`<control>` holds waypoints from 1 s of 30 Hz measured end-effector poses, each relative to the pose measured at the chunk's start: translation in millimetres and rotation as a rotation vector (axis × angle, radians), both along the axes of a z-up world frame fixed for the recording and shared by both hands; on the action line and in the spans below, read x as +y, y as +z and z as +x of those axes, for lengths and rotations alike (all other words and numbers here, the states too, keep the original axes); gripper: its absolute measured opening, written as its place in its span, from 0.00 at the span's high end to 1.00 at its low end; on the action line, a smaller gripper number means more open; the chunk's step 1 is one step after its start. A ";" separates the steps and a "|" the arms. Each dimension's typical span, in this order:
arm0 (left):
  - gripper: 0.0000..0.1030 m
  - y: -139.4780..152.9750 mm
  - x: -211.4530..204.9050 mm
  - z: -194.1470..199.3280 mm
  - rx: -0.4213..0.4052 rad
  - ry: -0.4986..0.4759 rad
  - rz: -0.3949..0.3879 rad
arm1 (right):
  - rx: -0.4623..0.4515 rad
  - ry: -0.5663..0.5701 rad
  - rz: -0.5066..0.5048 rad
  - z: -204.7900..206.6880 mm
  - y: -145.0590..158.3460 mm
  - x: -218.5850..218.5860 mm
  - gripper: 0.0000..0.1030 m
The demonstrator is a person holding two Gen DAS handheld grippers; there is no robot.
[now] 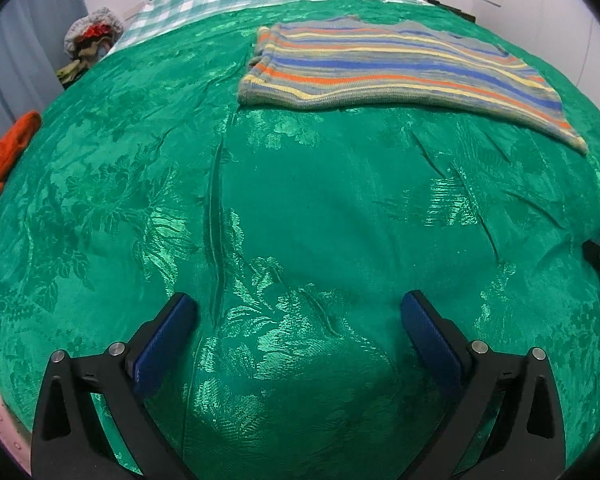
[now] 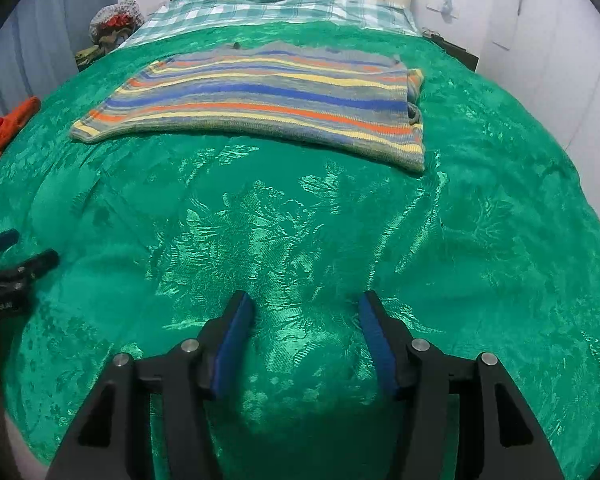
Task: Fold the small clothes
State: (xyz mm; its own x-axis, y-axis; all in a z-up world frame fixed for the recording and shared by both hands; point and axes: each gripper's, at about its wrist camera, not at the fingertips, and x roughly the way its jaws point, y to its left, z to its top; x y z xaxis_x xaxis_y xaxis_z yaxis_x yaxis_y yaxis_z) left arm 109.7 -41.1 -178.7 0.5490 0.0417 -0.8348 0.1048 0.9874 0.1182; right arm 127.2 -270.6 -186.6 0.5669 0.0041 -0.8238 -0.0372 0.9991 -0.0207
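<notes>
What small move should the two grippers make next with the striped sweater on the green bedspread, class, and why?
Probably reach both forward to the striped sweater's near hem. The left gripper and right gripper are open and empty over bare green bedspread, well short of the sweater, which lies flat with one side already folded in.

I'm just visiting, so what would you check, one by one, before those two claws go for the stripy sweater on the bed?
1. Left gripper open, nothing between its fingers: ok.
2. Right gripper open and empty: ok.
3. Striped sweater lying flat on the green bedspread: ok.
4. Nothing lying on the sweater: ok.
5. Bare bedspread between grippers and sweater: ok.
6. Sweater already fully folded: cannot tell.
</notes>
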 end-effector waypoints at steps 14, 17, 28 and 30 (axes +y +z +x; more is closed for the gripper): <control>0.01 -1.8 -1.0 2.0 -0.001 0.001 0.001 | -0.009 -0.003 -0.023 -0.1 -1.6 2.1 0.45; 0.01 -2.8 -1.1 1.7 -0.005 -0.001 0.004 | -0.007 -0.004 -0.025 0.2 -1.8 2.0 0.45; 0.01 -3.5 0.1 1.9 -0.005 -0.005 0.001 | -0.003 -0.010 -0.036 2.0 -2.1 2.7 0.45; 0.01 -3.4 -0.2 2.2 -0.004 -0.006 0.001 | -0.002 -0.011 -0.038 2.0 -2.3 3.3 0.45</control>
State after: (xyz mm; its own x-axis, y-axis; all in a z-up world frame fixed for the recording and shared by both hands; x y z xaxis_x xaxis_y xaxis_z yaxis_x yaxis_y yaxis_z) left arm 111.9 -41.3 -182.1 0.5526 0.0395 -0.8325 0.1098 0.9867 0.1197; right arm 129.2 -267.3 -188.9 0.5685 -0.0332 -0.8220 -0.0261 0.9980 -0.0583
